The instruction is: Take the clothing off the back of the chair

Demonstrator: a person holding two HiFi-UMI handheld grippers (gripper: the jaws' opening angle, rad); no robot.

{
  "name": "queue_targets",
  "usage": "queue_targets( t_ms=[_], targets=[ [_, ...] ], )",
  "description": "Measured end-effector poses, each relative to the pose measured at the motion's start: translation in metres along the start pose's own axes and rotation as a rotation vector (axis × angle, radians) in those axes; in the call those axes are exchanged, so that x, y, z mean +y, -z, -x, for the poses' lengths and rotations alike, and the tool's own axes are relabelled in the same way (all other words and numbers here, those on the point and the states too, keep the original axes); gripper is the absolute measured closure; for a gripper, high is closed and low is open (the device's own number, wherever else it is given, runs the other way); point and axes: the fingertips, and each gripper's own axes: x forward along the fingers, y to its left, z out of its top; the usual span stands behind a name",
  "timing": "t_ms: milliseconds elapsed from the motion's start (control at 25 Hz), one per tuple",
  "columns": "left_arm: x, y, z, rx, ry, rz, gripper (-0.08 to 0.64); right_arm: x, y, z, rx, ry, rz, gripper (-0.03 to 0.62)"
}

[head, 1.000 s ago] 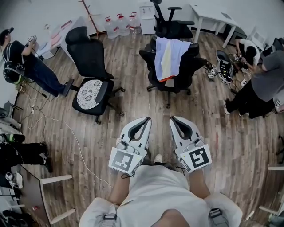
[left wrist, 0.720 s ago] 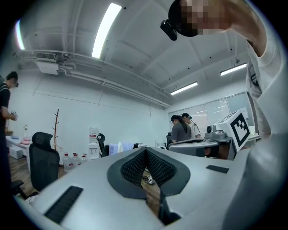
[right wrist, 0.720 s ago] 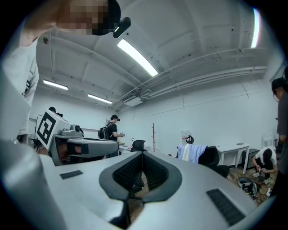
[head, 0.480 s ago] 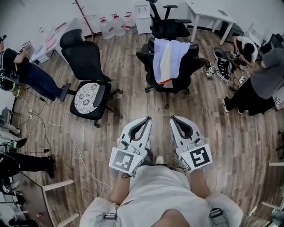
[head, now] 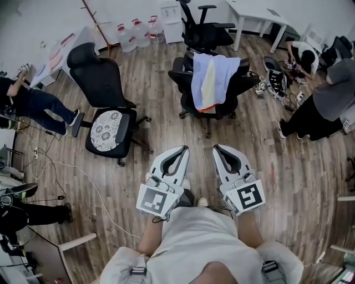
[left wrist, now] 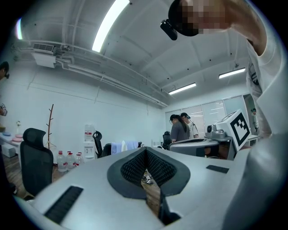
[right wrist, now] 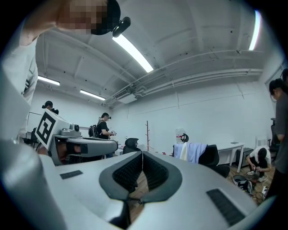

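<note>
The left white hand-held gripper (head: 181,150) has its jaws together, empty. Ahead, pale blue, white and yellow clothing (head: 209,80) drapes the back of the black office chair (head: 180,76), toward the floor's far edge. The right white hand-held gripper (head: 218,148) is likewise closed, since nothing is within reach yet.

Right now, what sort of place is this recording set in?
Probably an office or lab workroom: black swivel chairs, a white desk by the wall, and water jugs on the wood floor.
</note>
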Motion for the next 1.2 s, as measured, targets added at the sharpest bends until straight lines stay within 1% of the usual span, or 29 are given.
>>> queue_targets(
  t_ms=[680, 800, 1200],
  targets=[
    [0.064, 0.005, -0.036, 0.0, 0.103, 0.028, 0.542, -0.013, 0.004, -0.066, 0.033, 0.105, 0.006, 0.571],
    [0.075, 0.005, -0.042, 0.006, 0.129, 0.015, 0.541, -0.014, 0.003, -0.076, 0.036, 0.128, 0.008, 0.571],
    [0.099, 0.008, -0.056, -0.003, 0.197, 0.025, 0.541, -0.015, 0.005, -0.098, 0.056, 0.192, 0.007, 0.571]
  ],
)
